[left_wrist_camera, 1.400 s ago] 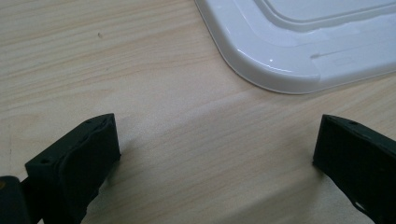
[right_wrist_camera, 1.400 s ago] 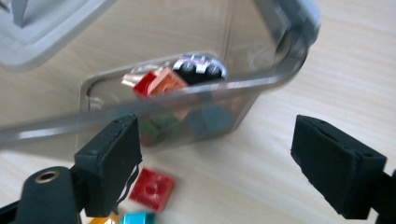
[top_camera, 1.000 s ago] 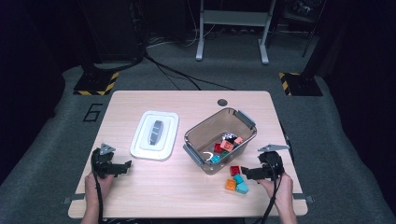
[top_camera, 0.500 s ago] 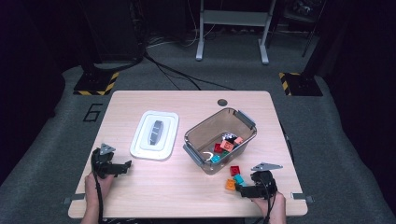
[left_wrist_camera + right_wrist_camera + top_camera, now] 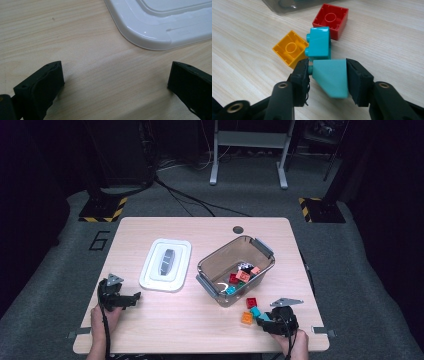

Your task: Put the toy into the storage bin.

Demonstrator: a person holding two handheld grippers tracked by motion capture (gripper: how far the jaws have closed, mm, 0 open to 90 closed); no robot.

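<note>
Right gripper (image 5: 328,75) jaws just closing, now clamped on sloped teal plastic brick (image 5: 330,76) at near right table edge, just short of clear grey plastic bin (image 5: 235,270). Second teal brick (image 5: 319,43), yellow square brick (image 5: 289,48), red square brick (image 5: 330,18) loose on light wooden table (image 5: 175,320) beside it. Several bricks in bin already. Left gripper (image 5: 115,82) open, empty, parked near white plastic lid (image 5: 165,22). Left to do, likely: four bricks in, lid on.

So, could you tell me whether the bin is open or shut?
Open: the bin shows its bricks uncovered, and the white lid lies beside it.
</note>
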